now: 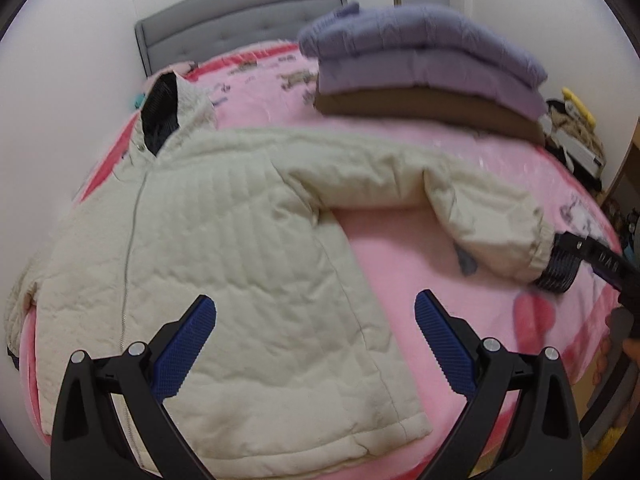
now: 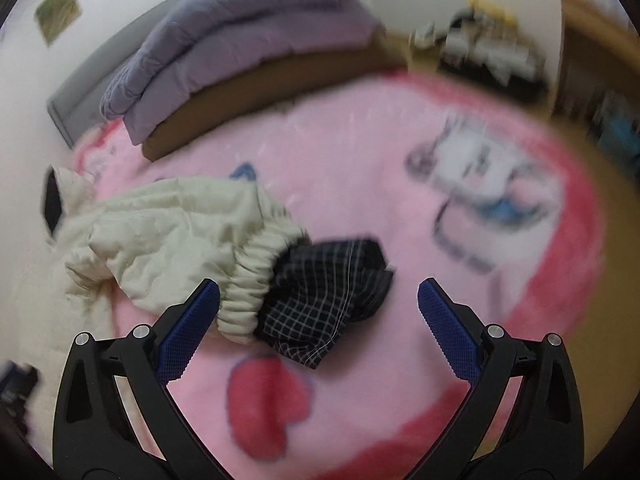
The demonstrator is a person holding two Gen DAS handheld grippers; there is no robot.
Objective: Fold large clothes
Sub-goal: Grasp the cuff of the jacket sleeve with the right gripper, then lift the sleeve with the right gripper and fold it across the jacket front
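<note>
Cream quilted jacket's sleeve cuff [image 2: 244, 296] lies just ahead-left of the spread, empty right gripper [image 2: 318, 330]; left gripper [image 1: 316, 344] likewise gapes.

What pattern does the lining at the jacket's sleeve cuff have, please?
Dark with a thin white grid check, clearest on the cuff lining in the right wrist view.

White plain walls [image 1: 80, 92], grey tufted upholstered headboard [image 1: 240, 20], pink patterned fleece bedspread [image 1: 420, 248], brown wooden floor [image 2: 608, 280], soft even light.
</note>
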